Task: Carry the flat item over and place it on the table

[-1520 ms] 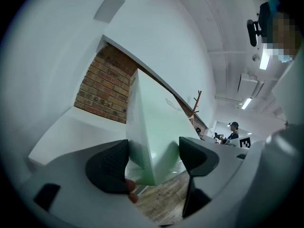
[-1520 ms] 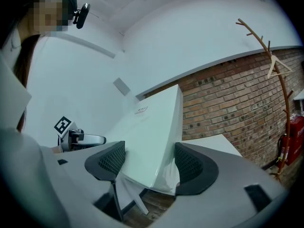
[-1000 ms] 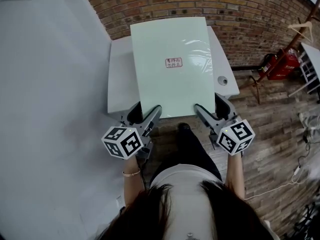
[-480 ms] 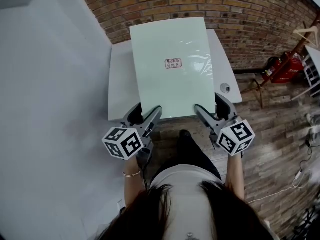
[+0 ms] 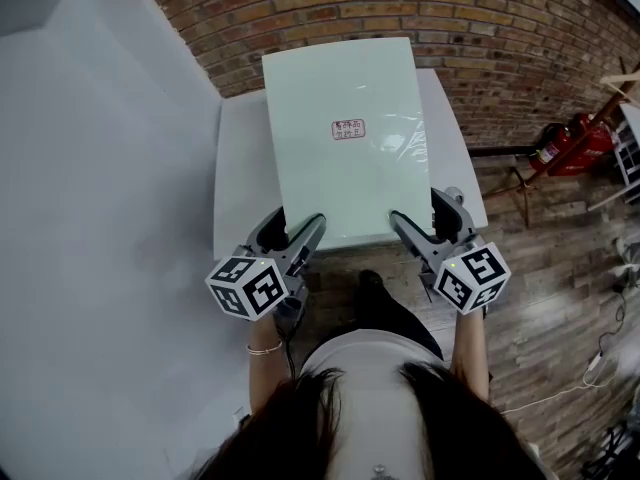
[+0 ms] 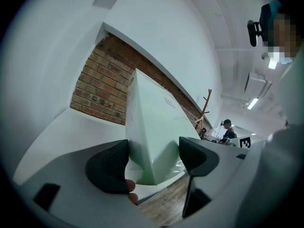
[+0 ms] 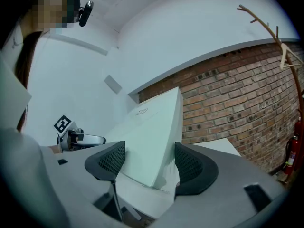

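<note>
A pale green flat panel (image 5: 345, 138) with a small red stamp is held level above a white table (image 5: 236, 168), covering most of its top. My left gripper (image 5: 292, 232) is shut on the panel's near left corner, and my right gripper (image 5: 420, 224) is shut on the near right corner. In the left gripper view the panel (image 6: 151, 122) runs away between the dark pads (image 6: 109, 167). In the right gripper view the panel (image 7: 151, 127) likewise sits between the two pads (image 7: 189, 167). Whether the panel's underside touches the table is hidden.
A red brick wall (image 5: 470, 18) stands right behind the table. A white wall (image 5: 90, 218) closes the left side. Red fire extinguishers (image 5: 565, 140) and a wooden coat stand (image 5: 515, 173) are on the plank floor (image 5: 560, 298) to the right.
The table has come a little nearer under the panel, and the extinguishers have slid to the right in view. Both grippers keep the same hold on the panel's near corners.
</note>
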Demonstrator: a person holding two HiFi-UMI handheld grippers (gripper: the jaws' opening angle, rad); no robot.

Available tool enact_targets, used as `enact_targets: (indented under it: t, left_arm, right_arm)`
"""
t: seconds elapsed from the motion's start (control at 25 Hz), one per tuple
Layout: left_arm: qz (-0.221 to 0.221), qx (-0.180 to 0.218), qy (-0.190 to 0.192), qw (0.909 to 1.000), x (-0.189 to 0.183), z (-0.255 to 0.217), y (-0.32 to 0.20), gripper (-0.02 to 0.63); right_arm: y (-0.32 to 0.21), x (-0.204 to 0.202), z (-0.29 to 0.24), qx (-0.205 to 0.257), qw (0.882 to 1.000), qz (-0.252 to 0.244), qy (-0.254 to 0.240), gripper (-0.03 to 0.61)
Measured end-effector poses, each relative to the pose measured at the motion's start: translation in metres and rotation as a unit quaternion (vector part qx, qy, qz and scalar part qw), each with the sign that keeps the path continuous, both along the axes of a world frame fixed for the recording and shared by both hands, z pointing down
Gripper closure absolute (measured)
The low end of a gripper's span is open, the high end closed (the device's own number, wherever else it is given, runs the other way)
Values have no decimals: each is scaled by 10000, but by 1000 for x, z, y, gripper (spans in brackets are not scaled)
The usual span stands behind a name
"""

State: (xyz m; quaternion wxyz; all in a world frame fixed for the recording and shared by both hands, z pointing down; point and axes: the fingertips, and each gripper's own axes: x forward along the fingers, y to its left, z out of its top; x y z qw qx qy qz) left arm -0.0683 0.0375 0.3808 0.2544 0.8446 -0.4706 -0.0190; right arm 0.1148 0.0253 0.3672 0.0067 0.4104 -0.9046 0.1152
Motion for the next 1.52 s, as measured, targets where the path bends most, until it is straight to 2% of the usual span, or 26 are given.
enact_targets:
  t: [0.76,1.52]
  left_arm:
    - [-87,-131,-94,9998,22,1,-95,273]
    - [-323,-259,-164,9990,8,10,-131,273]
  right_arm:
    - [-100,23,6,-113,9999,-59,-85,232]
    - [-145,7,16,-257,9991,-342,-20,232]
